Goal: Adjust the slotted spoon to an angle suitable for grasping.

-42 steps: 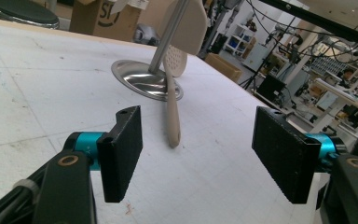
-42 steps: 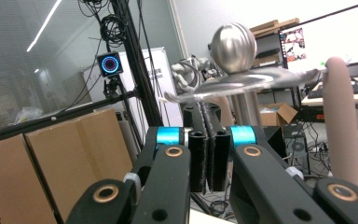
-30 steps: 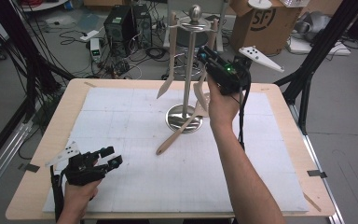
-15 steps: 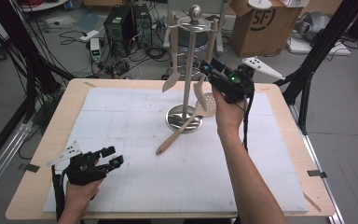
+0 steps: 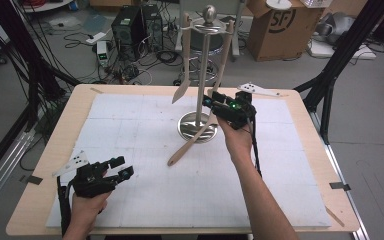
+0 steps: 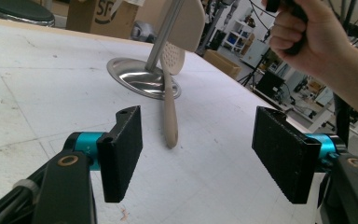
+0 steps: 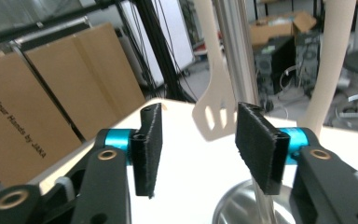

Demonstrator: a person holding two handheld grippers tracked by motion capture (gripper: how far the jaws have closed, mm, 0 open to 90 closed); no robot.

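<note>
A metal utensil stand (image 5: pixel 202 75) with a round base (image 5: pixel 186 128) rises at the middle of the table. A wooden spatula (image 5: pixel 182 86) hangs on its left and another wooden utensil (image 5: pixel 223 55) on its right. A wooden slotted spoon (image 5: pixel 187 145) lies on the mat with its head on the base. My right gripper (image 5: pixel 209 101) is open beside the pole. In the right gripper view, my right gripper (image 7: pixel 199 147) faces the slotted spatula (image 7: pixel 212 112), which hangs just past its jaws. At the front left, my left gripper (image 5: pixel 119 168) rests open. The left gripper view has the left gripper (image 6: pixel 196 156) aimed at the lying spoon (image 6: pixel 169 105).
A white mat (image 5: pixel 280 190) covers the wooden table (image 5: pixel 42 165). Black frame posts (image 5: pixel 330 75) stand at the right and left of the table. Cardboard boxes (image 5: pixel 275 25), computers and cables lie on the floor behind it.
My right gripper has come down from near the top of the stand to beside the lower pole. The left gripper has stayed put.
</note>
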